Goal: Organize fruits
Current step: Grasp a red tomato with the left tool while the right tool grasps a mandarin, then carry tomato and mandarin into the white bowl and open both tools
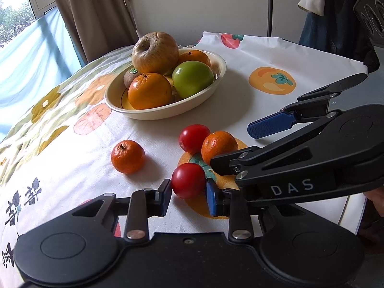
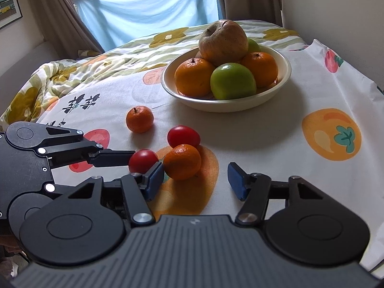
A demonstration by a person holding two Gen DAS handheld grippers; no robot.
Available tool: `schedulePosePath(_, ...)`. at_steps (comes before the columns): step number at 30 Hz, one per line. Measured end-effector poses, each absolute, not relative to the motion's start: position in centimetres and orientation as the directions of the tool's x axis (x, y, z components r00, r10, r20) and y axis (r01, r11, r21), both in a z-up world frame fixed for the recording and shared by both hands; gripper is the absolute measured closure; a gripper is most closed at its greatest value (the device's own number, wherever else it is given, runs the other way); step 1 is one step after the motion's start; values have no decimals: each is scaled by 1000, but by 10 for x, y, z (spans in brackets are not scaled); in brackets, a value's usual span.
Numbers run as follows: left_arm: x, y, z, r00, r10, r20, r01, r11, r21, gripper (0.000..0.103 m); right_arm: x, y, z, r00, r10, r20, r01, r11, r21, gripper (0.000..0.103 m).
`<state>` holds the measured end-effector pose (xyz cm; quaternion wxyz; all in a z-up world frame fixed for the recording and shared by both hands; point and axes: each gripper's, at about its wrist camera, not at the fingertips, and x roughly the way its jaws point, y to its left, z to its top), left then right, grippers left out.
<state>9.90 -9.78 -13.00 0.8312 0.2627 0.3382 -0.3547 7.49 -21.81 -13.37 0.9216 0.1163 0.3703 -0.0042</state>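
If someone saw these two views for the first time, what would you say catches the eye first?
Probably the cream bowl heaped with fruit, a big brownish apple crowning the pile. Next, the left gripper, its pads closed around a red tomato on the fruit-print tablecloth, with the right gripper open beside a small mandarin.

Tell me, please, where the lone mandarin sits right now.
In the left wrist view, the lone mandarin lies on the tablecloth, left of the tomato between the left gripper fingers.
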Motion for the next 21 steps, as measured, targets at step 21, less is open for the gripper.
schedulePosePath(21,90,-79,-108,566,-340,-751,637,758,137,69,76,-215,-116,716,124,-687,21,980,198,52)
